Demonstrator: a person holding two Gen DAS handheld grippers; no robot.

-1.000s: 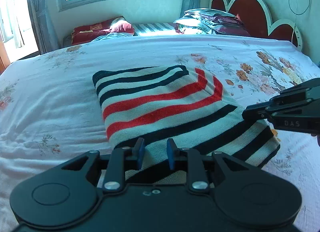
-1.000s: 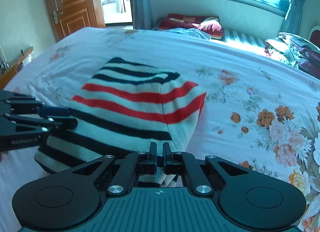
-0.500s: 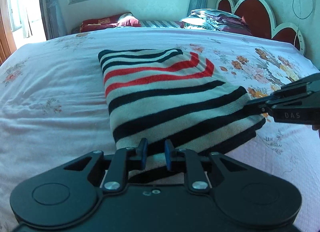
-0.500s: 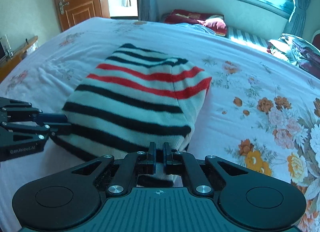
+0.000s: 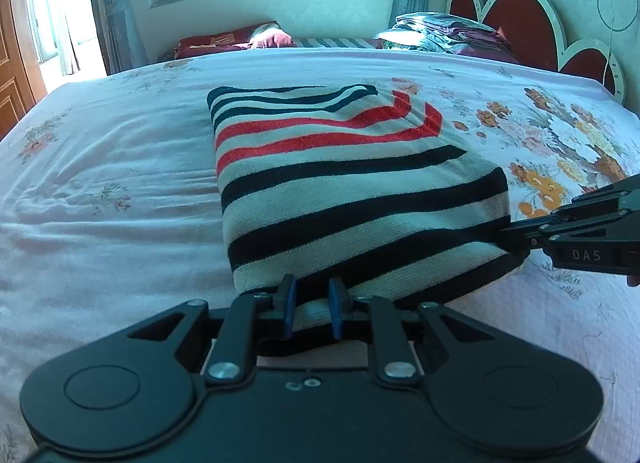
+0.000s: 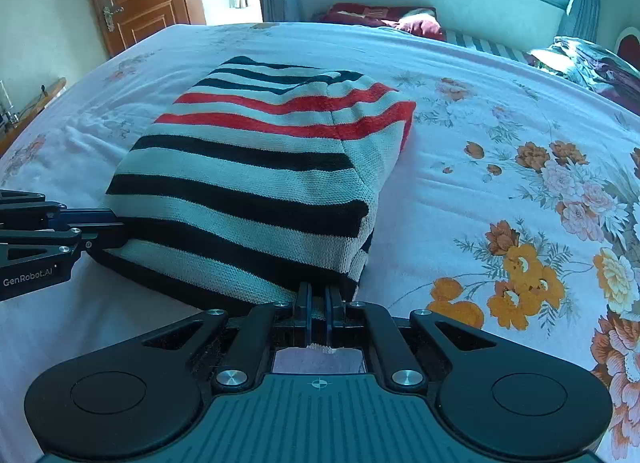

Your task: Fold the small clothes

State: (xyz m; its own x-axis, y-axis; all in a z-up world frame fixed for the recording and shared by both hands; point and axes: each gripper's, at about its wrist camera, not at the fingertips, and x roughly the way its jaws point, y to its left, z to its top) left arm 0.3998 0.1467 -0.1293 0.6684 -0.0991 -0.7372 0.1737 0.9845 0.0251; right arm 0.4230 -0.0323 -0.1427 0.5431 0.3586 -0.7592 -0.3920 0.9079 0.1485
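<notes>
The striped sweater is lying folded at the centre of the frame on the flowered bed, its near edge being laid down. The left tongs and right tongs are both pinching that edge at the bottom of their views. Next, I judge, both need to let go and draw back without dragging the fold.

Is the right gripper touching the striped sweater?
Touching. The right wrist view shows the right gripper with its jaws pinched on the striped sweater's near edge.

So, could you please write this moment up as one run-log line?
step: fold | striped sweater: folded on bed | left gripper: shut on near hem | right gripper: shut on near hem
</notes>
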